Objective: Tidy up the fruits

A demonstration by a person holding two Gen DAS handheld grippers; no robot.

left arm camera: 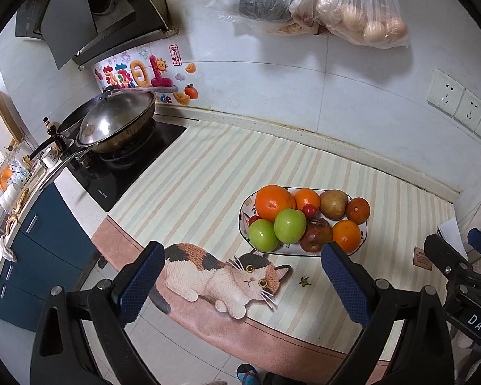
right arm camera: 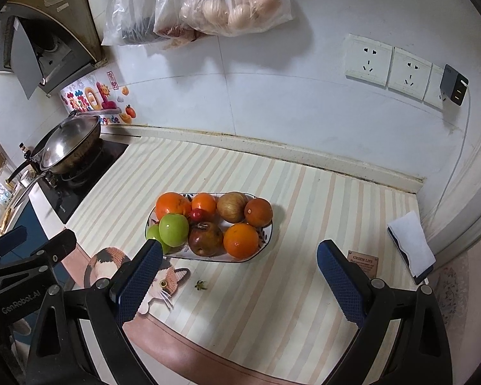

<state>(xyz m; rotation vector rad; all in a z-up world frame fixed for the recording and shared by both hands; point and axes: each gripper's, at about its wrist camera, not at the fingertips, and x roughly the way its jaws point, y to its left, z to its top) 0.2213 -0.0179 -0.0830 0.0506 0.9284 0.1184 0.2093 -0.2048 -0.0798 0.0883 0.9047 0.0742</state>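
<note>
A: Biggest first. What's on the worktop?

B: A striped mat (right arm camera: 272, 288) w/ a cat on it covers most of it. The plate (right arm camera: 267, 242) sits mid-mat, nearer the back edge than the front. A wok (left arm camera: 118, 125) is on the stove at the left end.

A: And the fruit?

B: All piled on the plate. Big orange (right arm camera: 172, 205) at back left, two green apples (left arm camera: 290, 226) front left, a brown apple (right arm camera: 231, 207) at the back, a dark soft-looking apple (right arm camera: 206, 239) in the middle, more oranges on the right, a small red fruit (right arm camera: 198, 214) tucked in.

A: Grippers?

B: Left gripper (left arm camera: 240, 285) and right gripper (right arm camera: 239, 284) both hang over the front edge, fingers spread wide, holding nothing.

A: What could go wrong?

B: I think the pile is packed tight. Pull one out and the round ones may roll off the plate, maybe off the front edge. The dark apple looks mushy, so a hard squeeze could squash it. The little red one could slip thru wide fingers. Also a tiny stem bit (right arm camera: 201, 285) lies on the mat by the cat's head, easy to miss.
</note>
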